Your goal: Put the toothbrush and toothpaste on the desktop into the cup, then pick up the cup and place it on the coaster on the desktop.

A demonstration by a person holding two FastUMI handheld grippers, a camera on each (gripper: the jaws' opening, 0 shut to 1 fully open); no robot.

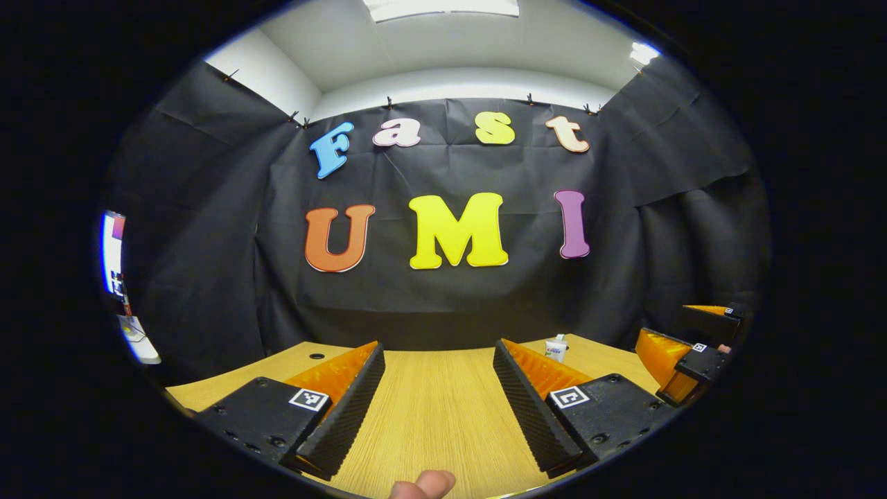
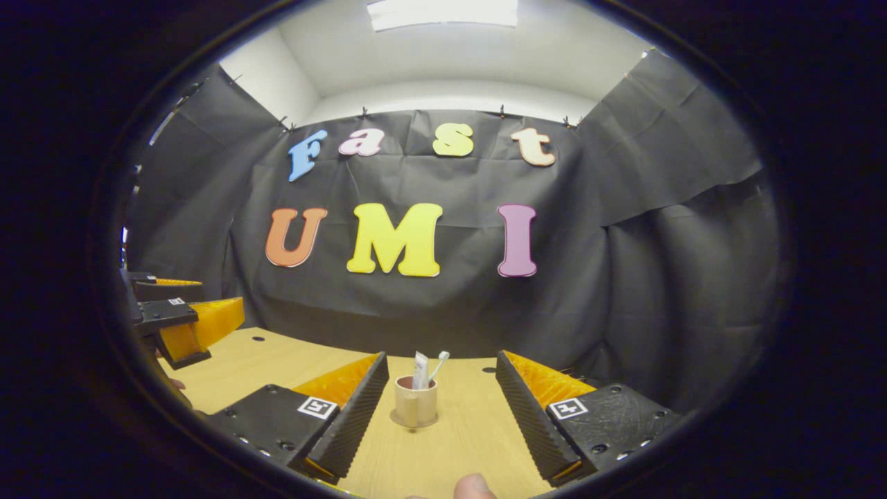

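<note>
**Cup's loaded and parked on the coaster**

Fingertip (image 1: 424, 483) pokes in at the bottom of the left gripper view; left tongs (image 1: 438, 398) spread wide over bare desk (image 1: 436, 409), toothpaste (image 1: 556, 348) peeking behind one finger.

Right gripper view: right tongs (image 2: 438, 409) spread too, apart from the cup (image 2: 416, 402) on its coaster (image 2: 414, 421), toothbrush (image 2: 438, 363) and toothpaste upright inside.

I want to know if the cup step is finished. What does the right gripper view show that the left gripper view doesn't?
Right gripper view: the cup ahead of the open right gripper, on what looks like the coaster, with the toothbrush in it; the left gripper sits far left.
Left gripper view: a bright screen at the left edge.
Both: the wooden desk, the toothpaste, and the viewing gripper's own fingers apart.
</note>
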